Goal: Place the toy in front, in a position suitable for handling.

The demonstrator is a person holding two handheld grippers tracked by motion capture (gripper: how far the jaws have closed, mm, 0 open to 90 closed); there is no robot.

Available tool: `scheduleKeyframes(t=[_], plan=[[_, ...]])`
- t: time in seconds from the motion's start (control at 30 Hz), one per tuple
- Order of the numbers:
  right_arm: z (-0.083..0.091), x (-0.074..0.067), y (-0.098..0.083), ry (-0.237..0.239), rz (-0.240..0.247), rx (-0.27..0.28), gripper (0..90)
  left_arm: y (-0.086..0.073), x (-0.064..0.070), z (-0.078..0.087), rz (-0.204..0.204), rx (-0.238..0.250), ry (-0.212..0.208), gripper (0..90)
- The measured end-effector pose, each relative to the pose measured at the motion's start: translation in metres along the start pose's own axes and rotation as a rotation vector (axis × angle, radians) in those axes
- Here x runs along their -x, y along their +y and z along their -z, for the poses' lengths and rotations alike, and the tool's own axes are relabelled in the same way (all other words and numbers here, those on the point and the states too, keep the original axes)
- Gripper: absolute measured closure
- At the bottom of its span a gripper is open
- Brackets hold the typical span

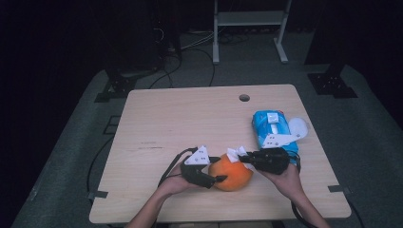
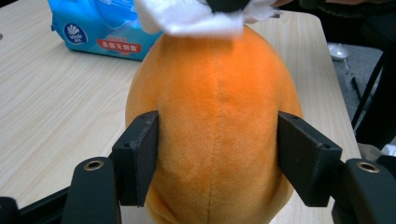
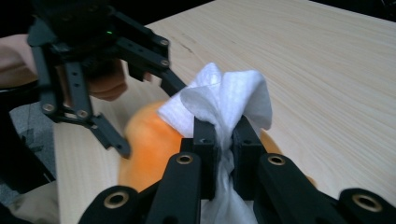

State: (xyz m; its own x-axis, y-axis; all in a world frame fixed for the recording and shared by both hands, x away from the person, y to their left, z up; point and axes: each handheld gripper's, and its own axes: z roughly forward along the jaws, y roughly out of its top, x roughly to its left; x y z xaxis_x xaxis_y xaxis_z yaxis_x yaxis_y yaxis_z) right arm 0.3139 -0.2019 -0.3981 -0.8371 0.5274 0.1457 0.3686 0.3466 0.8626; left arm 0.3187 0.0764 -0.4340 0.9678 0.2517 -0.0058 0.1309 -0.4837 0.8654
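Note:
An orange plush ball point(image 1: 231, 174) point(image 2: 217, 126) point(image 3: 148, 140) lies near the table's front edge. My left gripper point(image 1: 216, 178) point(image 2: 217, 156) is shut on it, one black pad pressing each side. My right gripper point(image 1: 243, 158) point(image 3: 223, 140) is shut on a bunched white tissue point(image 1: 236, 153) point(image 3: 222, 98) point(image 2: 196, 17), which rests against the top of the ball. In the right gripper view the left gripper point(image 3: 140, 116) shows beyond the tissue, clamped on the ball.
A blue pack of wet wipes point(image 1: 272, 128) point(image 2: 100, 28) lies right of the middle of the wooden table point(image 1: 180, 118), just behind my right hand. A small round hole point(image 1: 244, 98) sits near the far edge. Cables and a white frame stand beyond.

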Motion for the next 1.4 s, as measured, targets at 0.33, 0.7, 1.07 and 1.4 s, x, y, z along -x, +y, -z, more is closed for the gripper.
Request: scheduleKeyframes(t=[0.33,0.7,1.07,1.4], plan=[[0.017,0.012,-0.019,-0.051,-0.058,-0.003,82.5,0.005,0.003,-0.005,-0.016,0.004,0.003,33.8],[-0.003,-0.011,0.004,0.013,0.038,-0.002,82.5,0.003,0.003,-0.004,-0.002,0.009,0.006,33.8],[0.023,0.019,-0.025,-0.068,-0.054,-0.018,82.4,0.007,0.003,-0.006,0.009,0.023,-0.012,29.4],[0.016,-0.003,-0.01,-0.029,0.02,-0.001,82.4,0.006,0.003,-0.006,0.002,0.012,-0.009,36.5]])
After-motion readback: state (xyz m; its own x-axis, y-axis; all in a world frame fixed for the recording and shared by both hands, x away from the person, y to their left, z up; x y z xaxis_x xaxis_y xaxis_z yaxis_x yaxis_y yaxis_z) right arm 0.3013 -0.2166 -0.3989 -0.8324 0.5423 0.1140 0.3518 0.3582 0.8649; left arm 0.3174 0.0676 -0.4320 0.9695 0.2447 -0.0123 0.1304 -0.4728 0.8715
